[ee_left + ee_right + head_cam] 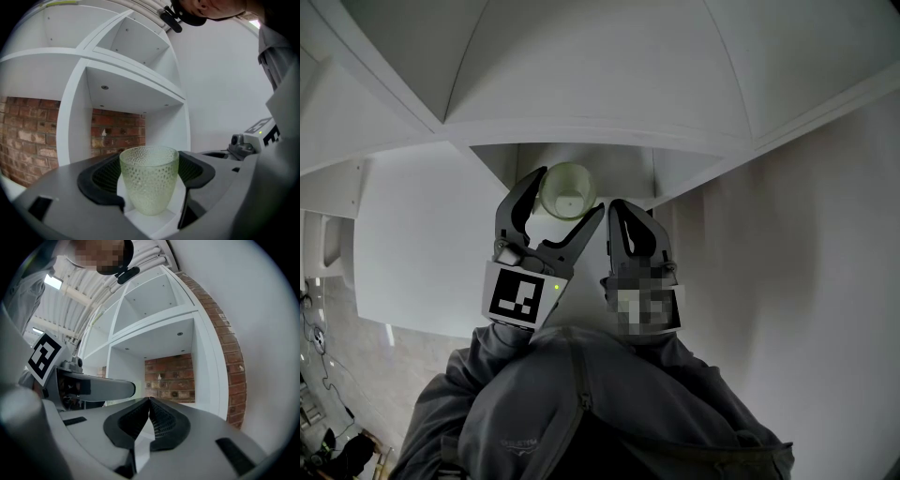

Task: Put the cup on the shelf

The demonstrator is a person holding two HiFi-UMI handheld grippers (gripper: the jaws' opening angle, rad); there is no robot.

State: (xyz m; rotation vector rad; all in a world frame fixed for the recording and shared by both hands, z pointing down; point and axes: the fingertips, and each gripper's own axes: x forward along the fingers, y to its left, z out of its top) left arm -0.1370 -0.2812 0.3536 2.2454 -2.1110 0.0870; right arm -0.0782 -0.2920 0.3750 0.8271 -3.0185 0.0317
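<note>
At the far left of the head view: white shelf unit (412,225), its panels being seen from steeply above. In the left gripper view its open compartments are being shown against a red brick wall (28,136).

Left of centre: left gripper (563,197), grey with black ribbed pads, carrying a black-and-white marker cube (523,293). Its jaws are being held moderately apart, one pad set against each side of the cup (149,180).

Between those jaws: the cup, of pale green translucent glass with a dimpled surface, upright, mouth upward. It is being gripped around its lower body, in front of an open shelf compartment and over a white surface. Whether its base is touching that surface cannot be told.

Just right of centre: right gripper (149,414), being held just beside the left one and apart from the cup. Its ribbed pads are being pressed together, with nothing between them.

Below both grippers: grey jacket sleeves (581,412) of the person.

At the far right: plain white wall (806,281).
</note>
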